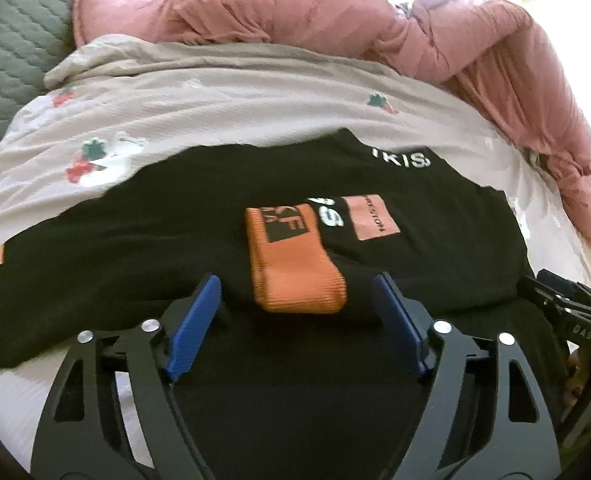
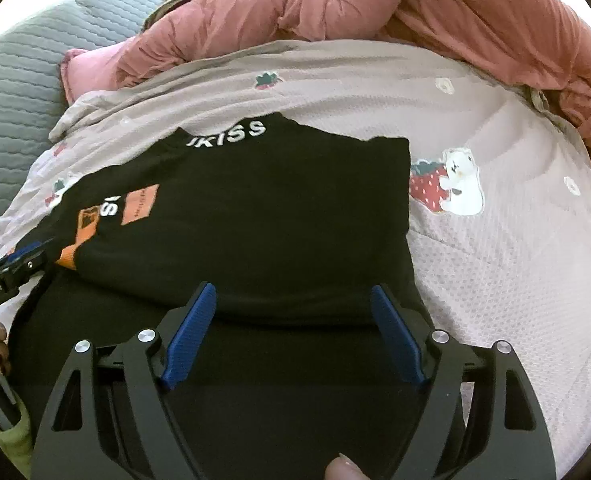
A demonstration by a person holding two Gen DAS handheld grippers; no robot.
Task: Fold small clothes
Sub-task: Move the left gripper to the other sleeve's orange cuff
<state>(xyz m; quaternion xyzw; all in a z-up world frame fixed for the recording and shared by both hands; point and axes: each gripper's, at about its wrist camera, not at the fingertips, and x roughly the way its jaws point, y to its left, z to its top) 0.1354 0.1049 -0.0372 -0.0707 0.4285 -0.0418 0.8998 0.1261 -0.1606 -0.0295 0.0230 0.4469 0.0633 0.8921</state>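
A small black top point(image 1: 175, 248) with white lettering and orange patches lies partly folded on a pale printed sheet. Its orange cuff point(image 1: 295, 264) rests on the black fabric, a sleeve folded across the body. My left gripper point(image 1: 297, 284) is open, its blue fingers either side of the cuff's near end, holding nothing. In the right wrist view the same top point(image 2: 255, 220) lies flat. My right gripper point(image 2: 293, 294) is open over the near folded edge, holding nothing. The right gripper's body shows at the left view's right edge point(image 1: 567, 304); the left gripper shows at the right view's left edge point(image 2: 11, 268).
The pale sheet with strawberry prints point(image 2: 495, 260) covers the bed around the top. A bunched pink quilt point(image 1: 335, 20) lies along the far side and right. A grey quilted cover point(image 1: 11, 60) lies at the far left.
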